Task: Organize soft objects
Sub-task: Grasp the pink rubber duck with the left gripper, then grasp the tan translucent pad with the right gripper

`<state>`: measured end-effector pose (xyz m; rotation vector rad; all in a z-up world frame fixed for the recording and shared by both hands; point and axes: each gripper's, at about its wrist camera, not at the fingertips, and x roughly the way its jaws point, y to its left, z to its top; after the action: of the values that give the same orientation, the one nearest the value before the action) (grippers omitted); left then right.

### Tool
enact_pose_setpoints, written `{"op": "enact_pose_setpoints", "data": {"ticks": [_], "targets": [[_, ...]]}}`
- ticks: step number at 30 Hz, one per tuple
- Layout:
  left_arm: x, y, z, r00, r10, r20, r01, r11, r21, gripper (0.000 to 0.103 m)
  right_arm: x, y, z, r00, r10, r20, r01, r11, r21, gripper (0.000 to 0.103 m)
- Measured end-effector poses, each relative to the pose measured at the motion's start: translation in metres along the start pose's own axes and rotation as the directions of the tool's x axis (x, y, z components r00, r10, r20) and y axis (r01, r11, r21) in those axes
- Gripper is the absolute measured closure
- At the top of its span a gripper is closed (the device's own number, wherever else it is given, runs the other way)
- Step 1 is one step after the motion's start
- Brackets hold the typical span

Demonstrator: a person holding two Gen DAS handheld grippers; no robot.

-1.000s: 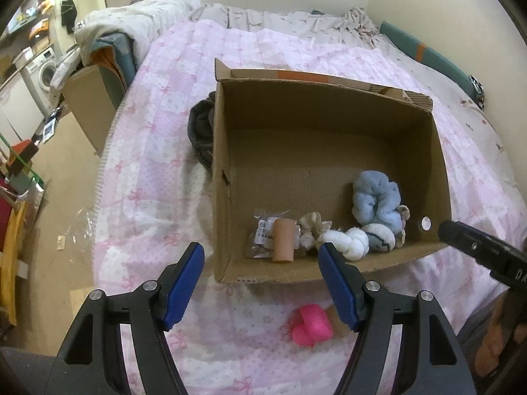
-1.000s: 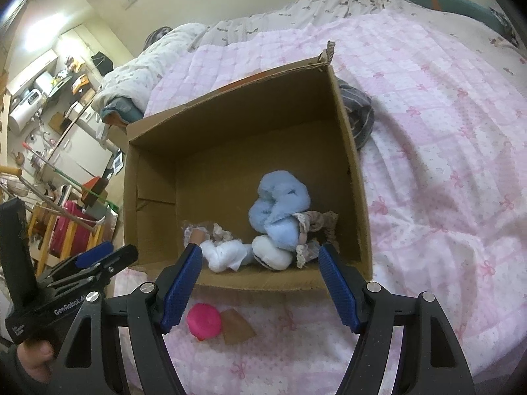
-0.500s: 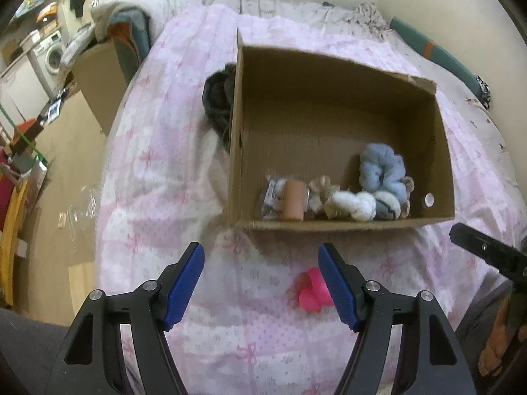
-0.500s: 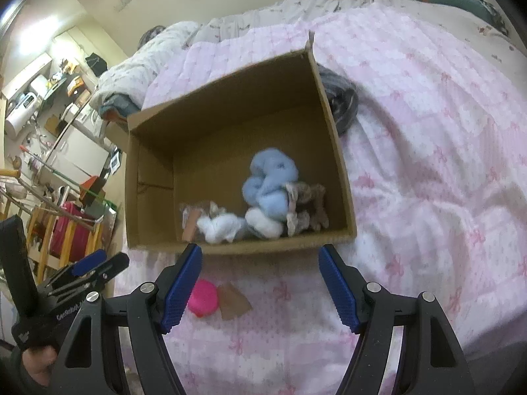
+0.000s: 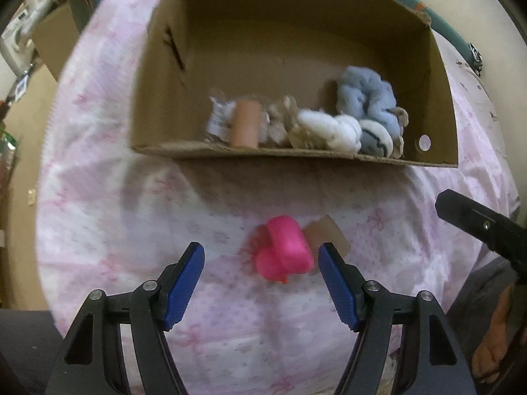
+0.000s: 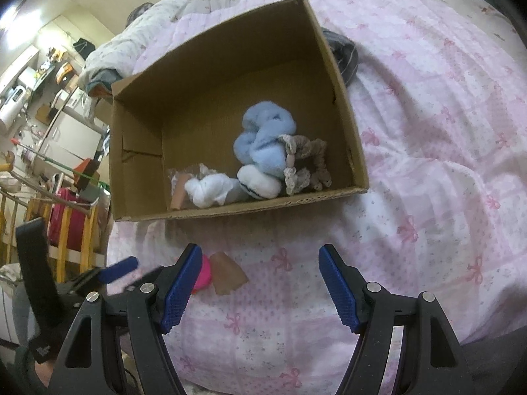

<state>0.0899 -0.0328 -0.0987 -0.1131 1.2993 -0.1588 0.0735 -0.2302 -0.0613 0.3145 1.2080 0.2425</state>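
The left gripper point(image 5: 262, 260) hangs over the pink quilt point(image 5: 108, 230), jaws wide and empty. The pink soft roll point(image 5: 284, 252) lies ahead of it, between the two blue pads point(image 5: 182, 283) but crowding the right-hand one, its long axis running slantwise across the gap. Just right of the roll sits a brown card piece point(image 5: 326, 233), touching it or nearly so. Farther right, the right gripper point(image 6: 260, 261) is also wide and empty, over bare quilt, so the left hand looks nearer. The cardboard box point(image 5: 158, 82) lies beyond.
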Motion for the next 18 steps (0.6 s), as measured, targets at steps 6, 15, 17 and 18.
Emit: {"op": "enact_pose_setpoints", "data": {"ticks": [6, 15, 17, 18], "targets": [[0.025, -0.002, -0.001, 0.997, -0.031, -0.066, 0.03, 0.999, -0.017, 0.06, 0.008, 0.001, 0.0, 1.0, -0.01, -0.021, 0.01, 1.0, 0.003, 0.026], [0.008, 0.005, -0.004, 0.998, 0.034, -0.048, -0.035, 0.999, -0.038, 0.064, 0.019, 0.001, 0.001, 0.999, -0.014, -0.052, 0.014, 1.0, 0.002, 0.026], [0.004, 0.013, -0.004, 0.997, 0.068, -0.045, -0.071, 0.995, -0.065, 0.064, 0.023, 0.003, 0.0, 0.998, -0.017, -0.061, 0.016, 1.0, -0.011, 0.026], [0.001, 0.018, -0.005, 0.996, 0.082, -0.043, -0.085, 0.993, -0.086, 0.064, 0.025, 0.005, 0.0, 0.998, -0.018, -0.067, 0.017, 1.0, -0.017, 0.026]]}}
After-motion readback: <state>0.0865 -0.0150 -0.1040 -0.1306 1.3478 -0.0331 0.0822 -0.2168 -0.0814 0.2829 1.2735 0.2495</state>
